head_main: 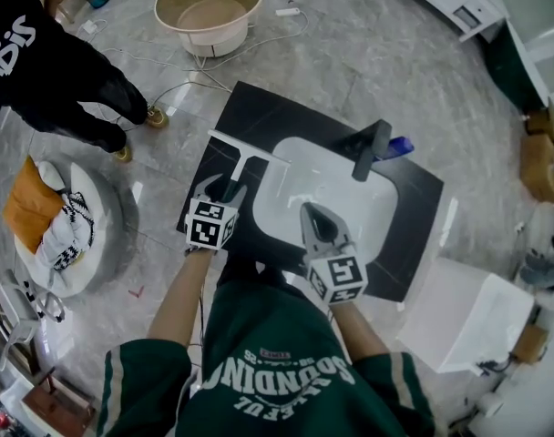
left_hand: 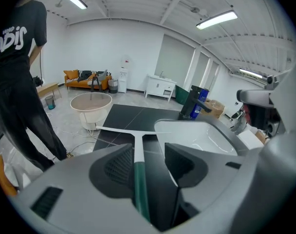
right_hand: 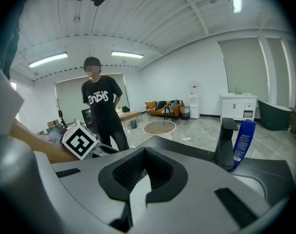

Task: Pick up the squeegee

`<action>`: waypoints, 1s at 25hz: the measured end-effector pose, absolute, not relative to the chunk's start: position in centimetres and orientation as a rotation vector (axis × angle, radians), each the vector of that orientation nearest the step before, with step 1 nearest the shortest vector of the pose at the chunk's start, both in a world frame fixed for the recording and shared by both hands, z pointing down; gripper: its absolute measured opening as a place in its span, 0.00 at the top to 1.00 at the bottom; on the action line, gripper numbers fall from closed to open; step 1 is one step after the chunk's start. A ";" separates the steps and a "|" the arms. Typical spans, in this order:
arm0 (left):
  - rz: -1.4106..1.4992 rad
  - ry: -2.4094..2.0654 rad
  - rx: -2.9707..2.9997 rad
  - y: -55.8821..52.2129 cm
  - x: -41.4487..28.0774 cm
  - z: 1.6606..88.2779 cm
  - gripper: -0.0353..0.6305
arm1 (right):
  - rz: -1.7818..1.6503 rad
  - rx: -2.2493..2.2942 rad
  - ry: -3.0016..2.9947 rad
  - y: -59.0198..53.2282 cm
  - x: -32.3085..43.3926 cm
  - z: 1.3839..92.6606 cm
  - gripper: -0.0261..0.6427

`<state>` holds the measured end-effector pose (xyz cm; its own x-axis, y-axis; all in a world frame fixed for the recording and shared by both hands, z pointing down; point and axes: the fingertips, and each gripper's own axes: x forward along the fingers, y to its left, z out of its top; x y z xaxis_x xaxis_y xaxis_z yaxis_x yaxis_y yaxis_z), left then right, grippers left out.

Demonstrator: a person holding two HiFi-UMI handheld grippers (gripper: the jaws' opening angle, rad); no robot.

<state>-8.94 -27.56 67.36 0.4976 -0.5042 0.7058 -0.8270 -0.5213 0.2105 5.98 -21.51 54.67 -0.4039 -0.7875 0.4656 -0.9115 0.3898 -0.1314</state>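
Observation:
The squeegee (head_main: 248, 153) lies on the black countertop (head_main: 259, 107), left of the white sink basin (head_main: 386, 185). Its white blade points away from me and its stem runs back toward my left gripper (head_main: 224, 188). In the left gripper view the dark green handle (left_hand: 139, 189) lies between the jaws, close to the left pad. The jaws of the left gripper (left_hand: 149, 152) stand apart, so it is open around the handle. My right gripper (head_main: 313, 212) hovers over the basin's near side, shut and empty (right_hand: 144, 155).
A black faucet (head_main: 368, 148) and a blue bottle (head_main: 400, 144) stand behind the basin. A person in black (head_main: 67, 71) stands at the left. A beige tub (head_main: 209, 7) with cables around it sits beyond the counter. A white box (head_main: 459, 312) is at my right.

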 end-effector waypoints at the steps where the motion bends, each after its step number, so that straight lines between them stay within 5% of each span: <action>1: 0.811 -1.096 2.197 -28.0 -8.9 67.8 0.65 | 0.535 1.488 -2.321 -21.6 6.1 54.8 0.96; 25: 1.085 -1.045 1.992 -33.1 -7.6 74.6 0.75 | 0.630 1.629 -2.199 -21.5 9.9 56.0 0.96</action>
<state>-7.59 -33.08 74.59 0.3451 -0.3396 0.8749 -0.8614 -0.4848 0.1516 9.90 -21.53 56.02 -0.2905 -0.8100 0.5094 -0.9569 0.2475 -0.1521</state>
